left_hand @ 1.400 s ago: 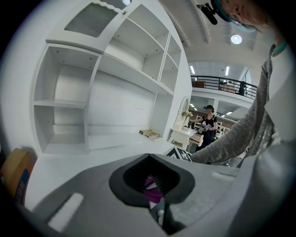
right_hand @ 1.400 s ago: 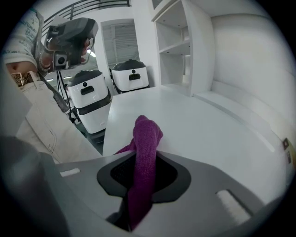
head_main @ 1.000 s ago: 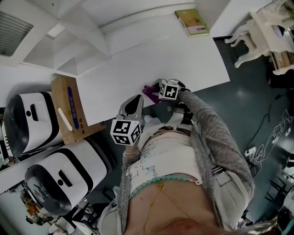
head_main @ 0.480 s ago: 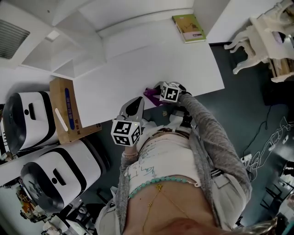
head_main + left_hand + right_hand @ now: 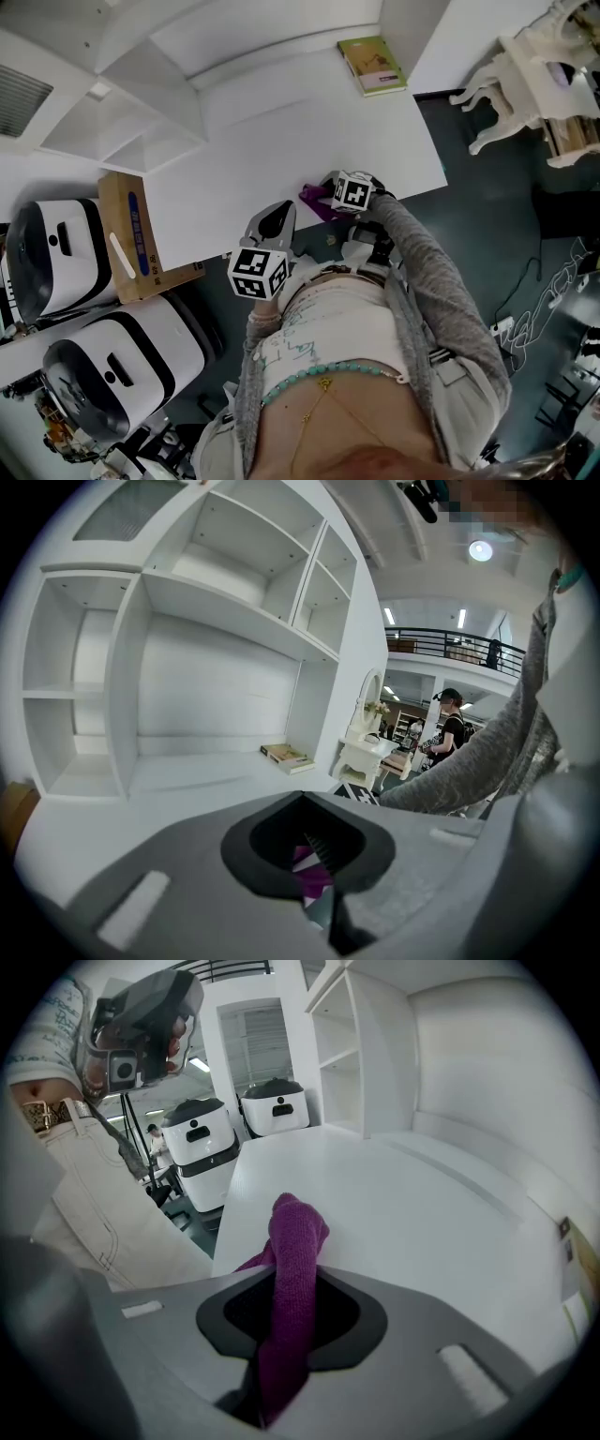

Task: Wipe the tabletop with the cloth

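Note:
A purple cloth (image 5: 315, 200) lies on the near edge of the white tabletop (image 5: 281, 131), one end pinched in my right gripper (image 5: 326, 194). In the right gripper view the cloth (image 5: 292, 1260) rises in a fold out of the shut jaws of the right gripper (image 5: 279, 1372) and droops onto the table (image 5: 394, 1213). My left gripper (image 5: 275, 218) hovers at the table's near edge, left of the cloth. Its jaws look shut with nothing held; the left gripper view shows the cloth (image 5: 307, 872) only through the gap behind them.
A green book (image 5: 372, 64) lies at the table's far right corner. White shelves (image 5: 122, 103) stand at the far left. A cardboard box (image 5: 127, 234) and two white machines (image 5: 52, 258) sit off the left end. White carved furniture (image 5: 525, 70) stands to the right.
My right gripper has dragged the cloth a little to the right along the table's near edge. The head view has shifted; the left gripper has barely moved.

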Tool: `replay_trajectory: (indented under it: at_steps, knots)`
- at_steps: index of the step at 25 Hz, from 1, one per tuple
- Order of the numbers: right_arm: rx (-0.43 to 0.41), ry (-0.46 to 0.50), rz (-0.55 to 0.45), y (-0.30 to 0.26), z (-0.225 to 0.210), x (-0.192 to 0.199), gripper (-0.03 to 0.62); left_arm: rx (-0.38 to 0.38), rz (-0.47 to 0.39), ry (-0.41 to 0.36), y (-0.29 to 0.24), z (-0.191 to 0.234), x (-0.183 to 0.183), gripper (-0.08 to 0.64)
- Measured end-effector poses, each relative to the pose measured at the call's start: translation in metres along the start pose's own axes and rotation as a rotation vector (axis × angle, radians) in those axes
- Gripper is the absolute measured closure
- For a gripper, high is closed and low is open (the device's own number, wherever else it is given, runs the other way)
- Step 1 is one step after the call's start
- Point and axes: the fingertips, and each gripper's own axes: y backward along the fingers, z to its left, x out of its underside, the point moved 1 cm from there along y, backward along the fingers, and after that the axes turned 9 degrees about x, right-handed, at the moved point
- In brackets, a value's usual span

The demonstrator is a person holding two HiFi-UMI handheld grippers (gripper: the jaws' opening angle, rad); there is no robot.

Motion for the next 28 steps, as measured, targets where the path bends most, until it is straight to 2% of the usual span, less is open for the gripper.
replay_trajectory:
  at_steps: [9,16,28]
  knots:
    - [-0.002,-0.031,0.022,0.019,-0.012,0.028,0.495,0.009,0.009,-0.002,-0.011,-0.011,0.0,0.56]
    - [0.043,-0.057,0.006,0.03,-0.02,0.043,0.495,0.002,0.017,-0.001,-0.015,-0.013,0.001,0.56]
    - [0.114,-0.123,-0.01,0.051,-0.033,0.072,0.495,0.043,0.046,-0.018,-0.035,-0.026,0.0,0.56]
